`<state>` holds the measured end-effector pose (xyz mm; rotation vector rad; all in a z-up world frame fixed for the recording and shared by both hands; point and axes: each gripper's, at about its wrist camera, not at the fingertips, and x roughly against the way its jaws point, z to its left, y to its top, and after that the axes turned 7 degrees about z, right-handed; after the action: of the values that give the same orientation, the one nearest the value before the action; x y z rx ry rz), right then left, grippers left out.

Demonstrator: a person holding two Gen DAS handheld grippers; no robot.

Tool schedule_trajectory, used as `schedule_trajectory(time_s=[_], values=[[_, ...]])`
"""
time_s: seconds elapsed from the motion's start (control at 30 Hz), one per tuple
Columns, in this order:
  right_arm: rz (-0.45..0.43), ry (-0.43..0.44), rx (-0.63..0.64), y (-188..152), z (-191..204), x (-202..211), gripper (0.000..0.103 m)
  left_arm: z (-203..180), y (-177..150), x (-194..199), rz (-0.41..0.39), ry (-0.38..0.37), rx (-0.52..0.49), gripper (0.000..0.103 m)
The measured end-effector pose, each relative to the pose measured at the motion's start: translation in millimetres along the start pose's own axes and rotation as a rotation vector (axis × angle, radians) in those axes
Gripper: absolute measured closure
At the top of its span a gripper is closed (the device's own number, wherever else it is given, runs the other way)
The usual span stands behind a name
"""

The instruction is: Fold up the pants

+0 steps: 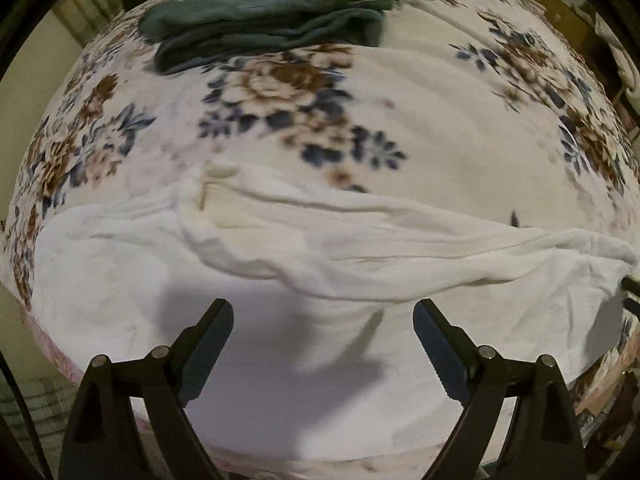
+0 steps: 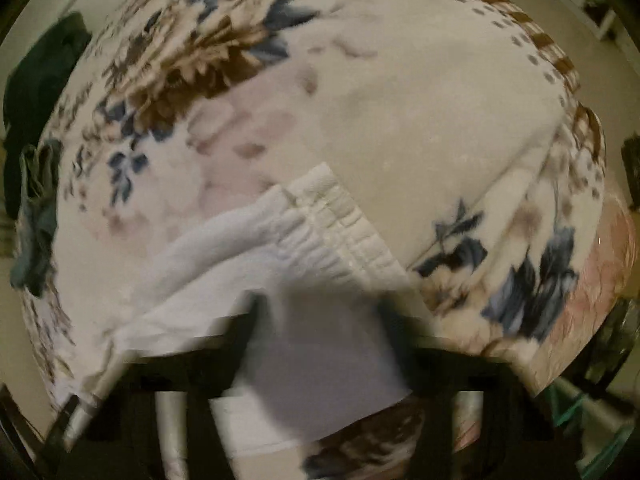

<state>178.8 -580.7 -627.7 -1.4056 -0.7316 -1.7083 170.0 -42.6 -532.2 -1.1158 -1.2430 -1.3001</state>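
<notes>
White pants lie crumpled across the near part of a floral blanket. My left gripper is open and empty, hovering just above the pants' near edge. In the right wrist view the pants' ribbed elastic waistband lies diagonally on the blanket. My right gripper is motion-blurred; its two dark fingers stand apart over the white cloth, holding nothing that I can see.
A floral blanket covers the bed. A folded dark green garment lies at the far side and shows at the left edge of the right wrist view. The bed's edge and floor show at left and right.
</notes>
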Motion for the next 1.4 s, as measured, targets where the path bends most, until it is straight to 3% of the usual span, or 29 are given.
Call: schedule_trajectory(time_s=[0.03, 0.13, 0.27, 0.37, 0.4, 0.5, 0.6, 0.67, 0.7, 0.9, 1.0, 1.07, 1.13, 1.17, 1.23, 1.27, 1.4], values=[[0.005, -0.010, 0.009, -0.9, 0.0, -0.9, 0.103, -4.6, 1.1, -0.1, 0.000, 0.008, -0.011, 0.011], [-0.020, -0.007, -0.024, -11.6, -7.1, 23.0, 0.103, -18.4, -3.6, 1.5, 0.004, 0.010, -0.035, 0.011], [-0.054, 0.068, -0.112, -16.6, -40.4, 52.6, 0.102, -24.3, -8.5, -0.3, 0.015, 0.024, -0.056, 0.011], [0.062, 0.178, -0.145, -13.3, -66.0, 32.5, 0.096, -28.4, -8.6, -4.2, 0.028, 0.027, -0.044, 0.011], [0.070, 0.184, -0.151, -14.1, -70.2, 27.2, 0.089, -31.1, -8.7, -4.8, 0.026, 0.032, -0.042, 0.011], [0.117, 0.161, -0.117, -18.0, -70.7, 8.2, 0.042, -41.1, -9.0, -6.8, 0.023, 0.041, -0.053, 0.011], [0.164, 0.166, -0.085, -23.5, -63.7, -14.5, 0.041, -49.3, -10.3, -8.7, 0.031, 0.031, -0.055, 0.011], [0.155, 0.101, -0.051, -27.5, -54.0, -24.2, 0.062, -54.1, -12.0, -9.7, 0.036, 0.028, -0.057, 0.011], [0.142, 0.066, -0.031, -31.4, -48.9, -25.6, 0.082, -55.6, -12.8, -9.8, 0.038, 0.029, -0.058, 0.011], [0.004, 0.017, -0.070, -50.8, -51.6, 23.3, 0.085, -59.0, -20.0, -5.0, 0.039, 0.029, -0.079, 0.011], [0.029, 0.048, -0.113, -52.4, -67.9, 18.0, 0.084, -59.0, -22.2, -7.3, 0.046, 0.035, -0.081, 0.011], [0.095, 0.017, -0.078, -47.2, -67.1, -2.6, 0.082, -58.4, -22.9, -11.5, 0.059, 0.041, -0.070, 0.011], [0.167, -0.072, -0.042, -41.7, -62.7, -19.6, 0.074, -55.1, -24.9, -11.4, 0.062, 0.044, -0.063, 0.011], [0.156, -0.080, -0.023, -41.6, -57.2, -14.3, 0.074, -52.3, -27.2, -9.2, 0.058, 0.055, -0.060, 0.011], [0.103, -0.097, 0.036, -45.1, -38.0, 8.1, 0.050, -41.6, -33.6, -3.1, 0.049, 0.066, -0.040, 0.011], [0.062, -0.095, 0.080, -49.4, -21.8, 24.0, 0.044, -35.3, -36.4, -1.1, 0.049, 0.075, -0.027, 0.011], [-0.023, 0.029, 0.325, -72.5, 66.8, 58.6, 0.030, 12.1, -45.7, 9.0, 0.033, 0.130, 0.086, 0.011]])
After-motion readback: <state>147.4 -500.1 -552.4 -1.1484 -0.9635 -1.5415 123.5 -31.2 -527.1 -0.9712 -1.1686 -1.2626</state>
